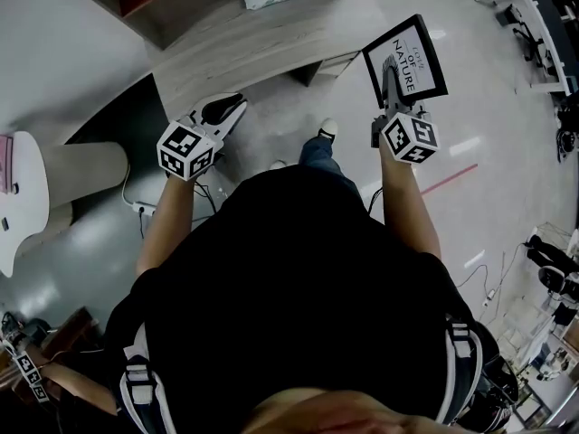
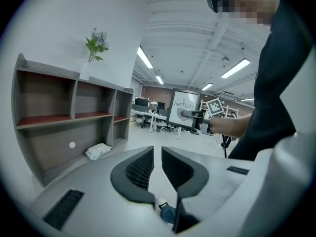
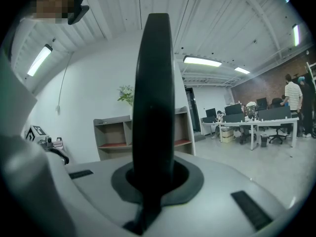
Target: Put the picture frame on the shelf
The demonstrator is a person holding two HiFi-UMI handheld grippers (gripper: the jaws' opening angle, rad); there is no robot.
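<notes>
The picture frame (image 1: 404, 59) is black with a white print and hangs in the air at the upper right of the head view. My right gripper (image 1: 391, 78) is shut on its lower edge. Its own view shows the frame (image 3: 154, 98) edge-on as a dark upright bar rising from the jaws of the right gripper (image 3: 157, 174). My left gripper (image 1: 235, 104) is shut and holds nothing, only a thin slit between its fingers (image 2: 140, 169). From the left gripper view, the frame (image 2: 184, 109) shows off to the right. The wooden shelf (image 1: 244, 39) stands ahead against the wall.
The shelf (image 2: 64, 122) has several open compartments; a white packet (image 2: 98, 151) lies on its lowest level and a plant (image 2: 96, 43) stands on top. A white round table (image 1: 23, 197) is at the left. Desks and people (image 3: 256, 115) fill the far room.
</notes>
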